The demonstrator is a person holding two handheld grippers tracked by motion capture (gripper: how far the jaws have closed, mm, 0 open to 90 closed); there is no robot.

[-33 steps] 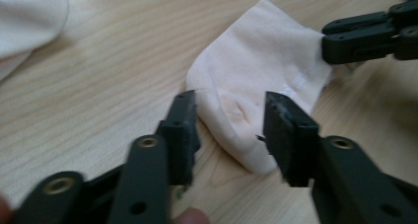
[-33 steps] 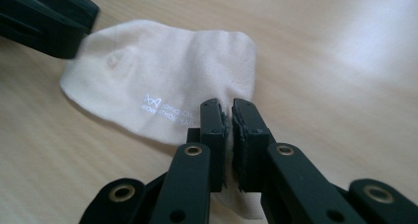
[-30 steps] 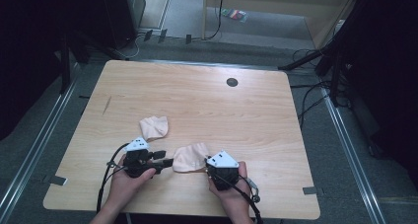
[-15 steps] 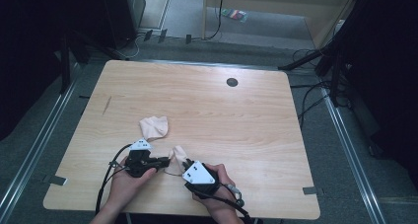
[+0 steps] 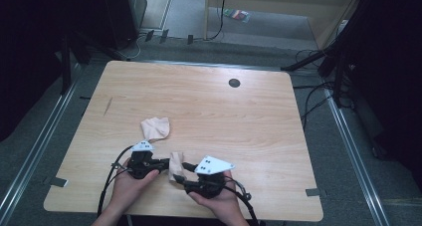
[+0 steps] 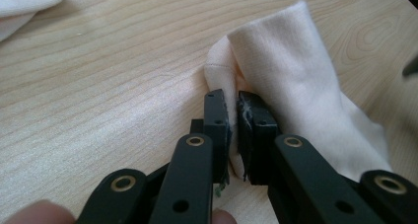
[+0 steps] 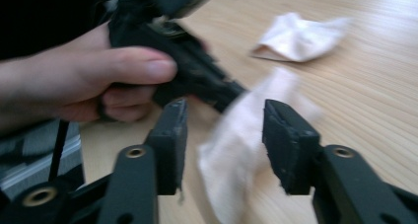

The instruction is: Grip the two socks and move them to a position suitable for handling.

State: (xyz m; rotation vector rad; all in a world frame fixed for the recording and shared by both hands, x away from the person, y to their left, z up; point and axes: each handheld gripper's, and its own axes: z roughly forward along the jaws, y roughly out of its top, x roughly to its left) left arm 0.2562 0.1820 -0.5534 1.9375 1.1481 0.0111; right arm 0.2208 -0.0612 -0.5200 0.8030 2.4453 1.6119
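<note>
I see one wooden table (image 5: 259, 136) carrying two cream socks, one sock (image 5: 155, 128) lying loose and crumpled left of centre and the folded sock (image 5: 176, 165) near the front edge between my two grippers, its long axis running roughly from the near edge toward the far one with one end pointing away from me. Against a second ago, that folded sock looks bunched narrower, and my right gripper (image 5: 182, 172) has shifted left toward the left one. My left gripper (image 6: 233, 130) is clamped on the folded sock's edge, while the right gripper's jaws have just been opening and stand apart with the cloth loose between them.
</note>
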